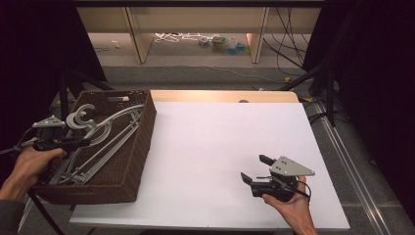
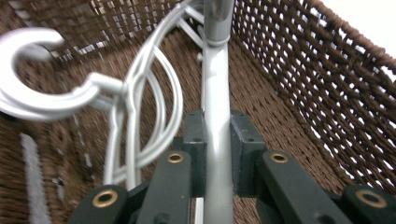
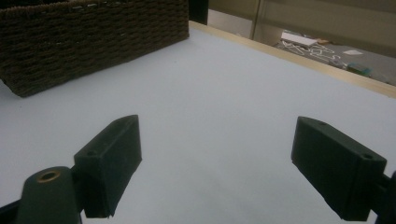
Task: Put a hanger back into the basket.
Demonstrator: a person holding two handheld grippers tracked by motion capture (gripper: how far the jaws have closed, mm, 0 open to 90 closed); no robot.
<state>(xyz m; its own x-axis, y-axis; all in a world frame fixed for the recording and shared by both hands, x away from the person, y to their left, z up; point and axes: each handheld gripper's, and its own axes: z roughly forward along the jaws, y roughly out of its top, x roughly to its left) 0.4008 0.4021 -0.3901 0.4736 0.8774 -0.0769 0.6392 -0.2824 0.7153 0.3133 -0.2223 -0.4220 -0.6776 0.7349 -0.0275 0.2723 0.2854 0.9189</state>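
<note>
In the high view, a brown wicker basket (image 1: 128, 161) is seen at the left edge of the white table (image 1: 215, 147), and several grey hangers (image 1: 105, 139) are laid in it with their hooks turned toward the far left corner. The left gripper (image 1: 78, 142) is held over the near left rim of the basket, its jaws pointed in among the hangers, so that one of them can be taken by its bar. The right gripper (image 1: 254, 170) is kept low over the bare table, well apart from the basket, where nothing is reached for by it; it is judged to be held clear so that room is left for the working hand.

In the left gripper view, the jaws are closed narrow on the straight bar of one hanger (image 2: 217, 140), which is pinched between the two pads and runs away toward the basket's woven wall (image 2: 322, 102). The grip is placed on the bar rather than on the curved shoulders, probably because a flat, firm hold is offered there. The white hooks (image 2: 35, 100) and curved arms of the other hangers are seen beside it on the basket floor.

In the right gripper view, the jaws are spread wide with nothing between them, and the basket's outer side (image 3: 93, 37) is seen farther off across the table
</note>
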